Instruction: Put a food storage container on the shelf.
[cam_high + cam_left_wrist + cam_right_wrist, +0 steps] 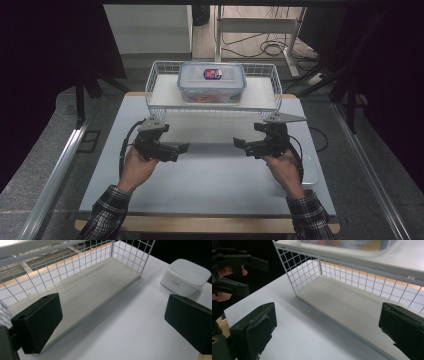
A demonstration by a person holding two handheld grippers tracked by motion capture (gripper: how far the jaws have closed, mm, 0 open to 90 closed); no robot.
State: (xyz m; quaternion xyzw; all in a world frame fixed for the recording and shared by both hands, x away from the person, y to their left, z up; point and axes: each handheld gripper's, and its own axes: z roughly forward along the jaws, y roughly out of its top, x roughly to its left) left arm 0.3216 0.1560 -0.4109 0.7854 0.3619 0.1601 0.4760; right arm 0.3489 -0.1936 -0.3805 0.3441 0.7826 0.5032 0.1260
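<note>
Two-tier wire rack [155, 95] at upper centre of the high view, standing on the white table [210, 175]. Clear lidded food container [212, 82] on the rack's upper shelf, centred, lid clipped on, reddish contents faintly visible through the wall. Lower shelf [82, 292] bare, seen running from lower left to upper right in the left gripper view. Left gripper [181, 148] at centre left of the high view, held above the table in front of the rack, jaws spread wide with nothing between them; both black pads apart at the lower corners of the left gripper view. Right gripper [241, 143] at centre right of the high view, likewise spread and empty, pointing inward toward the left gripper. Both grippers well apart from the container; no contact with rack or container. Small white lidded box [186, 276] at upper right of the left gripper view, resting on the table beside the rack. Judged progress: handling of the container not yet begun; approach stage only. Remaining, as judged: advance both grippers to the upper shelf, close on the container's sides, lift clear of the wire rim, then place.
</note>
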